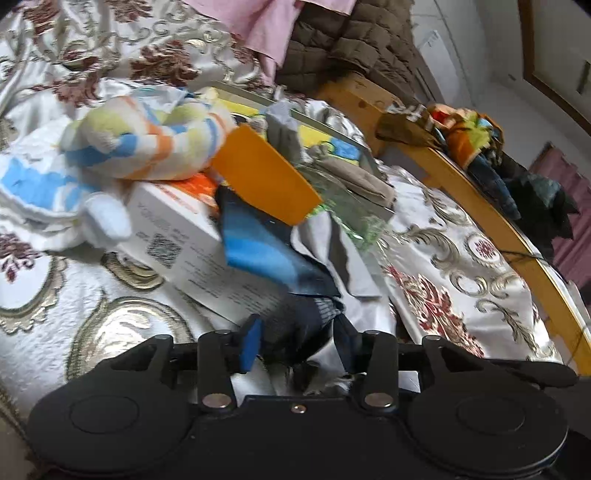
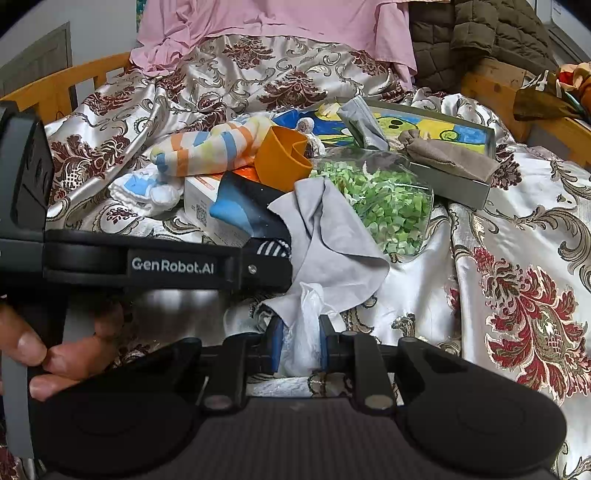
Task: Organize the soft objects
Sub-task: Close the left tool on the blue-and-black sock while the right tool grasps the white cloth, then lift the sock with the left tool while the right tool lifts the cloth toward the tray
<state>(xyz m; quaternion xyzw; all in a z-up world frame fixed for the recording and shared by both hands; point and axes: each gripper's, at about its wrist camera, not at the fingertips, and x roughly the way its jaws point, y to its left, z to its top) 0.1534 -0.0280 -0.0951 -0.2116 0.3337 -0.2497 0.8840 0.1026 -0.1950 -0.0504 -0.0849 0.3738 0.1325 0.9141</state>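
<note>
While the left gripper [image 1: 295, 332] clamps the blue-black sock [image 1: 266, 240], the right gripper [image 2: 300, 343] pinches white tissue [image 2: 304, 332]; lift slowly, clearing the white box [image 1: 192, 236].

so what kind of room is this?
Likely a bedroom: a wooden bed frame, a floral satin bedspread and a pink sheet heaped at the head.

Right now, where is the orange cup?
The orange cup lies tipped on its side mid-pile in the right wrist view, between the striped towel and the bag of green pieces.
</note>
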